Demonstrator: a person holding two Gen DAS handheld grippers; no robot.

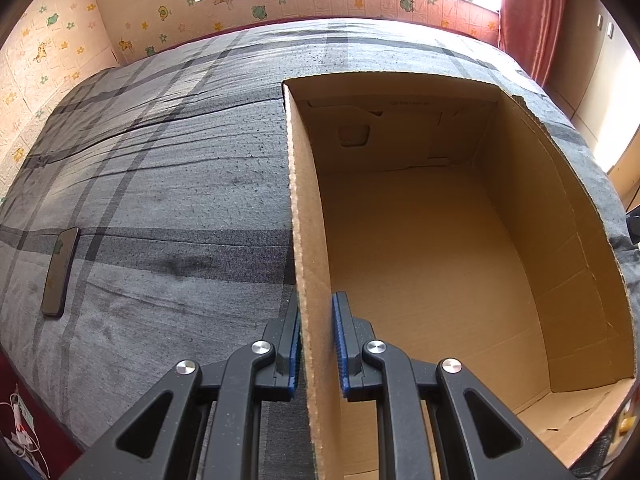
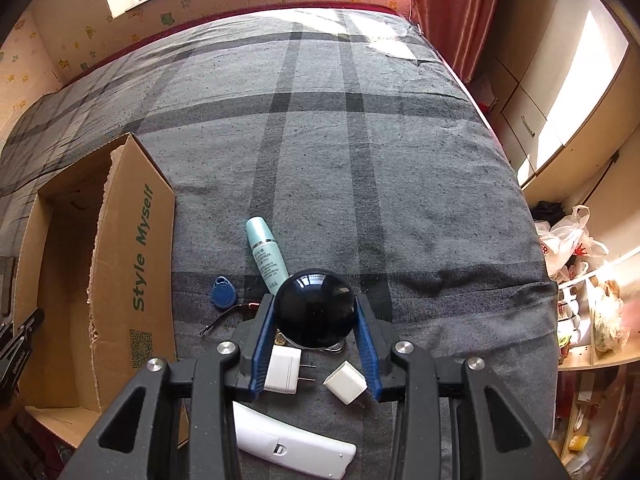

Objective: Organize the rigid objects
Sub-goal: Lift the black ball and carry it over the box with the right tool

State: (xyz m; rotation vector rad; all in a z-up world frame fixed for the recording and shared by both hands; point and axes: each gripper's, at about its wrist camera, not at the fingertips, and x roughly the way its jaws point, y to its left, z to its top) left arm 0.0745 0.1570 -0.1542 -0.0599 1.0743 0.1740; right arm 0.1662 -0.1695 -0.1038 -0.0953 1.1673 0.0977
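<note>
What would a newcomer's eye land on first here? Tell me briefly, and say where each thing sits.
First, the glossy black ball pinched in the right claw, above the clutter on the grey plaid bedspread: two white plugs, a mint bottle and a blue key fob. Next, the big open cardboard box, empty as far as can be seen, with the left claw clamped on its near wall. A dark phone lies alone far left.

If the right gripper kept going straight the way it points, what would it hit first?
Probably the grey plaid bedspread beyond the turquoise bottle; right gripper carries the glossy black ball. Depth is unclear.
</note>
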